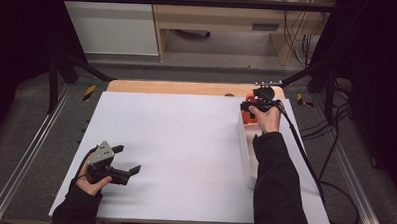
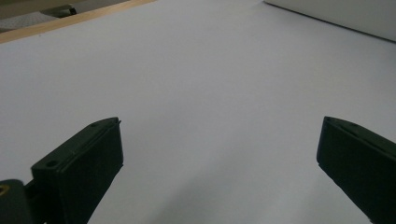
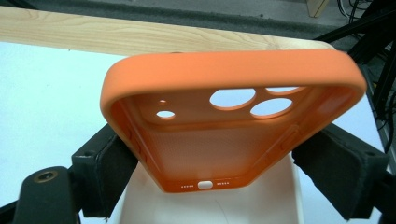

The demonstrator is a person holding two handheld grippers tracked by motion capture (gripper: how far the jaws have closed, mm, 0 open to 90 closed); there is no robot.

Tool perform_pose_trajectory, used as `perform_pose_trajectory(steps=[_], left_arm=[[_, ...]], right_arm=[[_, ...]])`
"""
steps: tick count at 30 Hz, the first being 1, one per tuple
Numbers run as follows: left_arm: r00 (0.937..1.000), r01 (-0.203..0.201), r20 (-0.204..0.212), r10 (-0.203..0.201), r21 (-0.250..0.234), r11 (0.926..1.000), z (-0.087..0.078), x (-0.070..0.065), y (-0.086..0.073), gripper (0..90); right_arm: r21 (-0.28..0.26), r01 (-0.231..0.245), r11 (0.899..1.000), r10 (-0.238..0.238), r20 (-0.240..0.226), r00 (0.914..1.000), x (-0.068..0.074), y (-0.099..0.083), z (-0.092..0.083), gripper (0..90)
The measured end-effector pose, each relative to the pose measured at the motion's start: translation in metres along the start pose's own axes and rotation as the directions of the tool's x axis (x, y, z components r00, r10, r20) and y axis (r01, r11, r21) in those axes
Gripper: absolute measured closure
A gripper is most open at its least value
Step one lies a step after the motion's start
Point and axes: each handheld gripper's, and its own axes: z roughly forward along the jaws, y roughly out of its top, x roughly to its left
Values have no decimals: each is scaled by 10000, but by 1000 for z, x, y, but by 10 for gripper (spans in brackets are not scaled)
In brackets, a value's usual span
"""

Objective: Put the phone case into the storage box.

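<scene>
Nearest the high camera, at the bottom left, the person's dark sleeve (image 1: pixel 75 210) leads up to the left hand (image 1: pixel 91 181), which holds the left gripper (image 1: pixel 127 162) low over the front left part of the white table sheet (image 1: pixel 185 151). Its grey three-cornered plate (image 1: pixel 102 152) faces up. In the left gripper view the two black jaws stand wide apart with only bare white surface between them; nothing is gripped. A strip of wooden table edge (image 2: pixel 70 21) runs along the top left of that view, and the side of a white tray (image 2: pixel 336 16) crosses the top right corner.

Across the middle, the sheet lies bare.

On the right, the white tray (image 1: pixel 246 143) sits lengthwise near the sheet's right edge, partly covered by the person's right forearm (image 1: pixel 276 185). The right hand (image 1: pixel 266 119) holds the right gripper (image 1: pixel 252 101) above the tray's far end, close to the wooden table edge (image 1: pixel 187 88). In the right gripper view the jaws are drawn in tight on the two long sides of an orange phone case (image 3: pixel 224 121), pressing it from either side. The case is held clear of the table with its hollow inside facing the camera, camera cutouts at the far end and charging port slot at the near end. Beneath it lies the white tray's floor (image 3: pixel 261 200). A black cable (image 1: pixel 310 161) trails from the right gripper down the right side of the table.
</scene>
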Motion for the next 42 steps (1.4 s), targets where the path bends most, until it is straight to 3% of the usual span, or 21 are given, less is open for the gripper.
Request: perform_pose_trajectory(steps=[33,37,42], left_arm=[[10000,-48,35,48,75,10000,1,0,-1,1],[10000,-52,37,51,93,9999,1,0,-1,1],[10000,-54,35,54,100,9999,1,0,-1,1]], right_arm=[[276,-59,9996,58,47,10000,0,-5,15,145],[328,-58,9994,64,-182,9998,-2,-4,15,59],[162,-35,9999,40,-313,9995,-4,-3,12,22]])
